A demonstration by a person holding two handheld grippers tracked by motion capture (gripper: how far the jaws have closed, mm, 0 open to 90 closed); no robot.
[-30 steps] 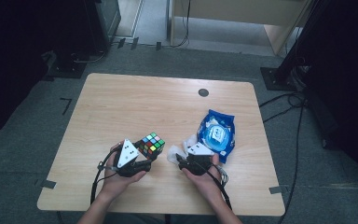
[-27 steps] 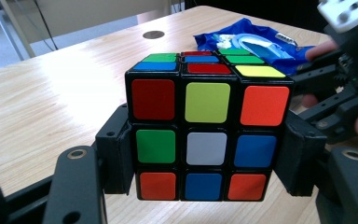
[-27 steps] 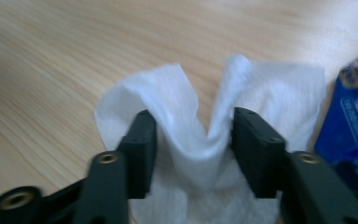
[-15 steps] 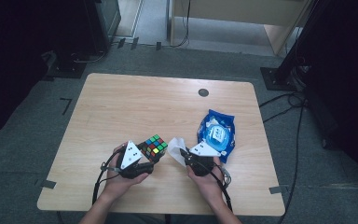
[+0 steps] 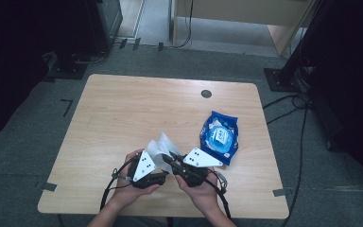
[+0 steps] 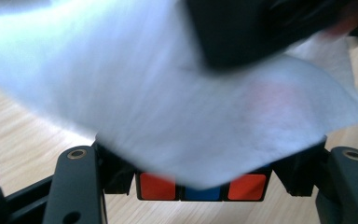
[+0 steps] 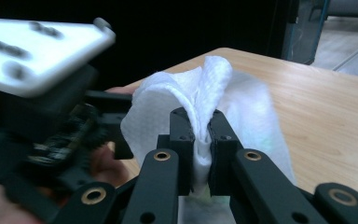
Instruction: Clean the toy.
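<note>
My left gripper (image 6: 213, 161) is shut on a Rubik's cube (image 6: 200, 186), whose red, blue and red lower squares show between the jaws. A white wipe (image 6: 177, 102) hangs over the rest of the cube. My right gripper (image 7: 200, 125) is shut on that wipe (image 7: 254, 107); its jaws have just been closing with the wipe bunched between them. In the high view the two grippers meet near the table's front edge, left gripper (image 5: 157, 169) and right gripper (image 5: 166, 159), with the wipe (image 5: 161, 145) standing up between them. The cube is hidden there.
A blue pack of wipes (image 5: 219, 137) lies flat to the right of the hands. The wooden table (image 5: 137, 104) has a small black grommet (image 5: 206, 93) near its far edge. Cables trail from both grippers over the front edge.
My right gripper has lifted from the blue pack and moved left with a wipe in its jaws. The wipe now covers the cube, which showed plainly before. The left hand shifted slightly.
</note>
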